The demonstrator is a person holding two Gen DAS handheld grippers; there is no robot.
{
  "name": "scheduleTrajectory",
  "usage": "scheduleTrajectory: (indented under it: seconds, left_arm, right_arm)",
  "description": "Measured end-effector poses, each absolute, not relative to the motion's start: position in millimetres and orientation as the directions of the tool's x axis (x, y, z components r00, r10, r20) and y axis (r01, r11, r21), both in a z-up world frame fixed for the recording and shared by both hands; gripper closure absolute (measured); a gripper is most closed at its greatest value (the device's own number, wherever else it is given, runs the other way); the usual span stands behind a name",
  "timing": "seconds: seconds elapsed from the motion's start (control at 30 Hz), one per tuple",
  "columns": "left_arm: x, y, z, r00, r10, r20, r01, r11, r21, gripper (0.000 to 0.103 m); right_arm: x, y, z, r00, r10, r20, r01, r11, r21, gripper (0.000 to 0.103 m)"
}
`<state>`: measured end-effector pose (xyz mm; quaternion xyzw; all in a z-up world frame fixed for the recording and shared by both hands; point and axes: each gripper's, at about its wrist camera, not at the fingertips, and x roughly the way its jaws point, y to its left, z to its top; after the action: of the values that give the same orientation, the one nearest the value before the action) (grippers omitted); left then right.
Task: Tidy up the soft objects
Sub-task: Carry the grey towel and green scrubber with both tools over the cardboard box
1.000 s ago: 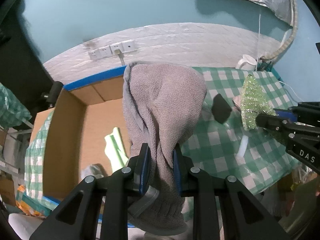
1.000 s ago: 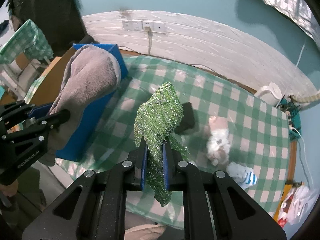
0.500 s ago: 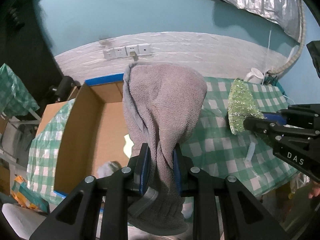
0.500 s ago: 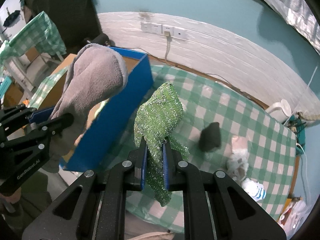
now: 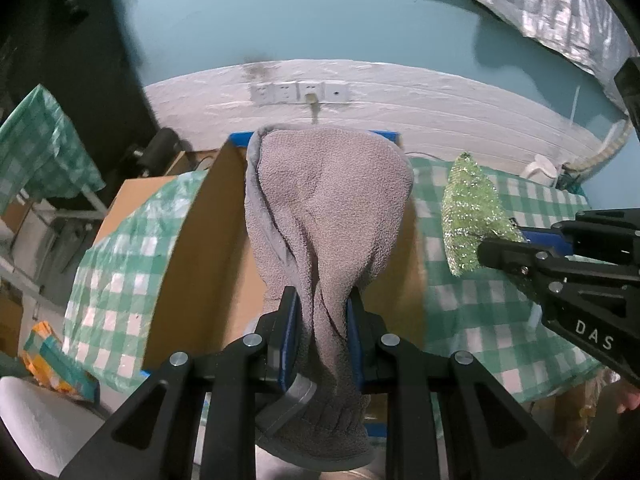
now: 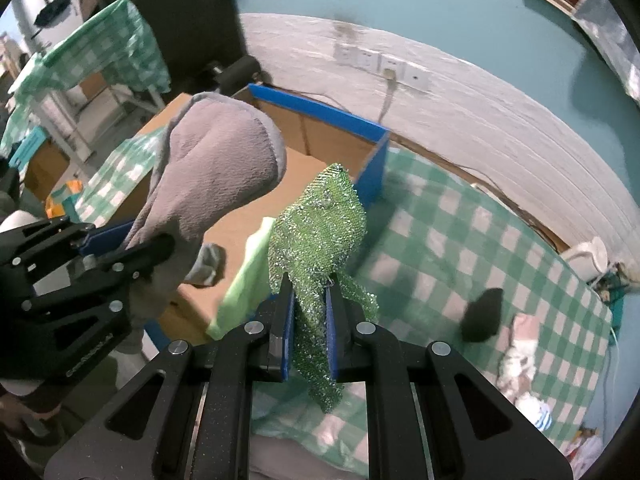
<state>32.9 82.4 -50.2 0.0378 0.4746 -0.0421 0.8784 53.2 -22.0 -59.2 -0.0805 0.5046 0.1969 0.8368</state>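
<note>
My left gripper [image 5: 322, 312] is shut on a grey fleecy cloth [image 5: 328, 208] that stands up in a rounded lump over the open cardboard box [image 5: 188, 264]. My right gripper [image 6: 310, 296] is shut on a glittery green mesh cloth [image 6: 320, 228], held near the box's blue-edged right wall [image 6: 372, 176]. In the right wrist view the grey cloth [image 6: 216, 176] and the left gripper [image 6: 120, 256] are at the left; in the left wrist view the green cloth [image 5: 472, 216] and the right gripper [image 5: 516, 256] are at the right. A light green cloth [image 6: 244, 276] and a grey sock [image 6: 208, 264] lie in the box.
The green checked table [image 6: 460, 248] carries a black soft lump [image 6: 482, 314], a white and pink bundle [image 6: 520, 348] and a blue and white item [image 6: 540, 416]. A white jug [image 6: 588, 256] stands at the far right. The wall behind has sockets [image 5: 300, 92]. Another checked table [image 6: 104, 48] is far left.
Both grippers have carried their cloths leftward from the table toward the box; the grey cloth now hangs over the box, the green cloth at its right wall. Both grips are unchanged.
</note>
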Motion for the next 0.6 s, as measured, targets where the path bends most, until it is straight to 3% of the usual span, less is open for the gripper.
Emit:
scheduleTrajectory:
  seconds: [0.6]
  left_arm:
    - [48.9,139.9,-70.6,0.52,0.001,-0.854,-0.02,1.0,-0.011,0.08]
  right_arm:
    - [61.9,45.0,-85.8,0.345,0.265,-0.9,-0.518,0.853,0.053,0.091]
